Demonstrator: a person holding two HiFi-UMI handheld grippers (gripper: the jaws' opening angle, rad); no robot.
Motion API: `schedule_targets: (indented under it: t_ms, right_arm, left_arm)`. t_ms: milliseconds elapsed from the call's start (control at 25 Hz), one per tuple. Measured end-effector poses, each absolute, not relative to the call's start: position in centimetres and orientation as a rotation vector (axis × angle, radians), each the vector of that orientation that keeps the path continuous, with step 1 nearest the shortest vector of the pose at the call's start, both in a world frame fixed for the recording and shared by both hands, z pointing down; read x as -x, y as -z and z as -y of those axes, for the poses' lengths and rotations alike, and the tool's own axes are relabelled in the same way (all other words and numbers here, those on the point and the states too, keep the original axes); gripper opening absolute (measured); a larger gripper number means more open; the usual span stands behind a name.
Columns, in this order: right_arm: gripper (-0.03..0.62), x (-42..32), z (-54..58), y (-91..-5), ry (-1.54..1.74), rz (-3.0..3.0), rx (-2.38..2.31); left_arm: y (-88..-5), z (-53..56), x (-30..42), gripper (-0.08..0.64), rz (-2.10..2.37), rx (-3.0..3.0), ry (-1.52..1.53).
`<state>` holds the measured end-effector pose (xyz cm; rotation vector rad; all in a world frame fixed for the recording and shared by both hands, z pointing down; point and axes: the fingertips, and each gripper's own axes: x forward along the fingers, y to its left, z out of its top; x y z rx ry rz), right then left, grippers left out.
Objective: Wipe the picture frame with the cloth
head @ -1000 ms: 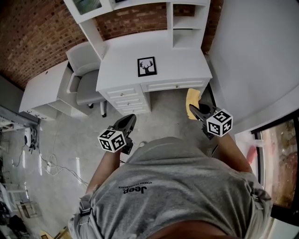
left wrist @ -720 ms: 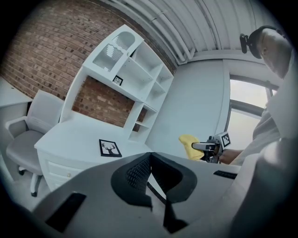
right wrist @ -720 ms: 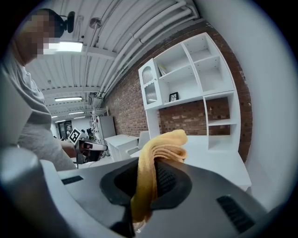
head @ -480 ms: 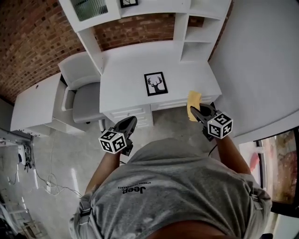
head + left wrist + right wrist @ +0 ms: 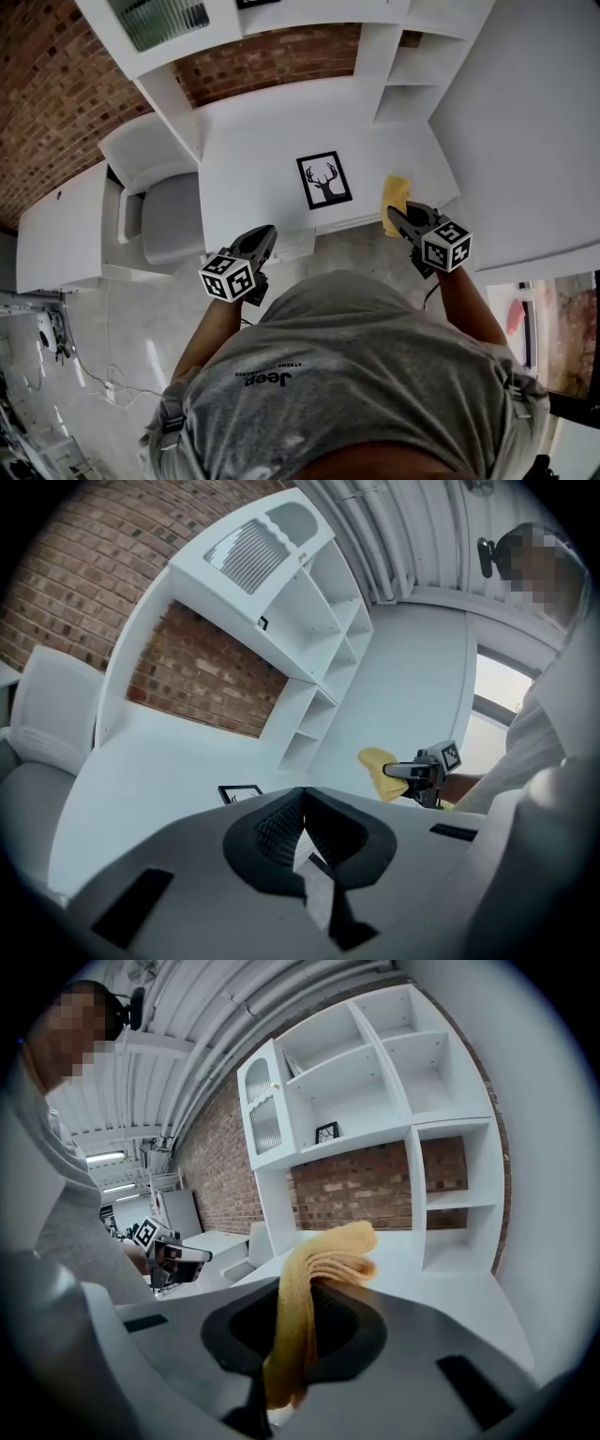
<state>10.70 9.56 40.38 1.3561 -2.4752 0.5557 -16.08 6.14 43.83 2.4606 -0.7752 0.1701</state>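
Well, one white desk [image 5: 244, 159] fills the upper middle of the head view, with a single picture frame [image 5: 324, 180] lying flat near its front edge. Two grippers point toward it. The right gripper [image 5: 392, 212], right of centre, pinches one folded yellow cloth [image 5: 396, 189]. The left gripper [image 5: 266, 232], below centre-left, is closed on nothing.

- A staged study corner inside an industrial hall — a white desk [image 5: 253, 159] with a hutch of open shelves [image 5: 412, 1063] at twelve o'clock, backed by a brick wall [image 5: 56, 84].
- Padded grey chair [image 5: 173, 220] at ten o'clock.
- Bare ceiling pipes [image 5: 234, 1021] and strip lights [image 5: 105, 1158] overhead — workshop fittings.
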Motion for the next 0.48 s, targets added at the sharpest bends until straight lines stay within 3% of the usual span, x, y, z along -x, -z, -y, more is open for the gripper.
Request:
schedule_targets:
  t_ms: [480]
  right_arm:
    - [0.052, -18.0, 4.5, -45.0, -0.588, 2.61, -1.066]
  left_arm:
    - [-47.0, 2.8, 9.2, 0.018, 1.057, -2.343, -0.186]
